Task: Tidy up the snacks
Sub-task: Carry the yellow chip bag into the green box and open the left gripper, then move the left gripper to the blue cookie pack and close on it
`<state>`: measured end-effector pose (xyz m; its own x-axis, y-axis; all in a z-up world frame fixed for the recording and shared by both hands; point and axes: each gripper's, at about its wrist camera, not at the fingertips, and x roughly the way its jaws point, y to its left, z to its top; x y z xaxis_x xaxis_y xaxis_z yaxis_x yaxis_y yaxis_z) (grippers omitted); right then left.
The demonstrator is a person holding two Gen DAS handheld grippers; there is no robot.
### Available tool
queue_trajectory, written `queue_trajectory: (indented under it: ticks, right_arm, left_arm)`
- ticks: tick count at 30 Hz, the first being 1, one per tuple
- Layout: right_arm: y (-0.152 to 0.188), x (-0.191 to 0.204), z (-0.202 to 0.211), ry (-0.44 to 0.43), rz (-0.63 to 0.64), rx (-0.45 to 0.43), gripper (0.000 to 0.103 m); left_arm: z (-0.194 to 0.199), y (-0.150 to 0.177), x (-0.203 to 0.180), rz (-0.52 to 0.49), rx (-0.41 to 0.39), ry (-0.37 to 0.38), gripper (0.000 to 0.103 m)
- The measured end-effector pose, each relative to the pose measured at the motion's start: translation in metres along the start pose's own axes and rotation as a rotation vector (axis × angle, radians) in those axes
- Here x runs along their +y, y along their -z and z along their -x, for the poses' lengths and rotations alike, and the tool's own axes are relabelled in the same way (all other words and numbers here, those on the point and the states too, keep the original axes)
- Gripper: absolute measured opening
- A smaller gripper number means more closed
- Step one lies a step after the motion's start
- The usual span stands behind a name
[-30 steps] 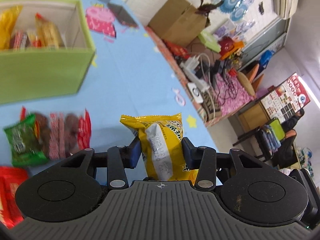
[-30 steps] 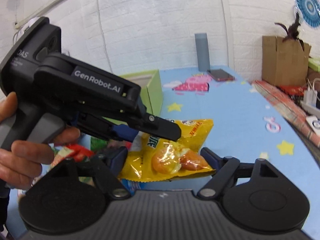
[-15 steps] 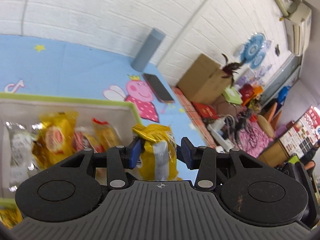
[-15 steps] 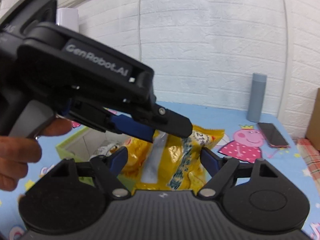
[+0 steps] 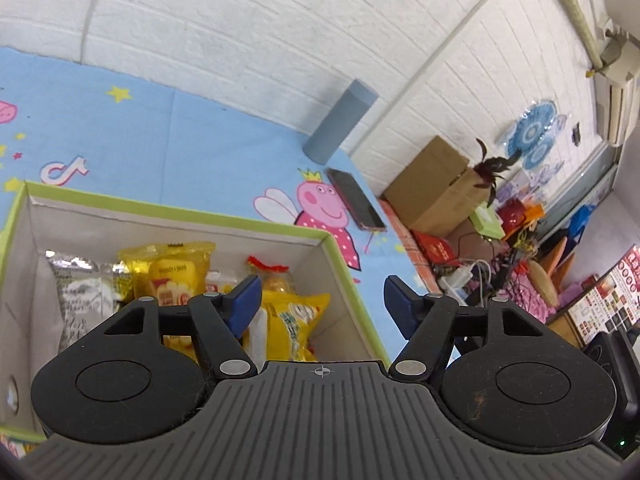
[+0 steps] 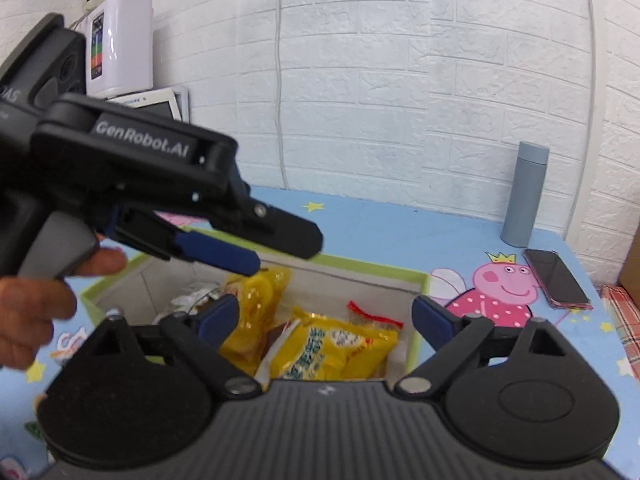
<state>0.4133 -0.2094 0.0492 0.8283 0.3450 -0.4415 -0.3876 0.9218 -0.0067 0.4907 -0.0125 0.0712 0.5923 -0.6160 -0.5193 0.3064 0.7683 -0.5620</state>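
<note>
A green-rimmed box (image 5: 256, 226) holds several snack packs. A yellow snack pack (image 5: 298, 330) lies inside it near the right wall; it also shows in the right wrist view (image 6: 334, 354). My left gripper (image 5: 322, 304) is open and empty above the box's right side. My right gripper (image 6: 326, 318) is open and empty, just above the box (image 6: 376, 274). The left gripper (image 6: 256, 248) shows in the right wrist view, open over the box.
A grey bottle (image 5: 340, 122) and a phone (image 5: 356, 200) lie on the blue cartoon mat (image 5: 160, 152) behind the box. A cardboard box (image 5: 434, 184) and cluttered cables sit to the right. A white appliance (image 6: 120, 50) stands at the back left.
My left gripper carried the yellow snack pack over the box, opened and let it go. The pack now lies in the box. My right gripper rose over the box.
</note>
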Motion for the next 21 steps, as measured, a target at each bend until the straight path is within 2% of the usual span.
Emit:
queue_trajectory:
  ticks: [3,8,13,17,21]
  right_arm:
    - [0.018,0.002,0.033,-0.010,-0.017,0.000,0.093]
    - [0.062,0.007,0.090,0.007,-0.069,0.031,0.093]
    - [0.116,0.019,0.135,0.011,-0.170,0.087,0.093]
    - [0.153,0.029,0.150,0.025,-0.220,0.136,0.093]
    - [0.177,0.036,0.158,0.059,-0.253,0.166,0.094]
  left_arm:
    - [0.018,0.021,-0.009,-0.026,-0.007,0.001,0.072]
    - [0.040,0.070,-0.029,-0.077,0.030,0.020,0.072]
    - [0.049,0.136,-0.049,-0.109,0.133,0.045,0.073]
    - [0.051,0.185,-0.060,-0.109,0.209,0.056,0.073]
    - [0.062,0.222,-0.062,-0.073,0.234,0.057,0.073]
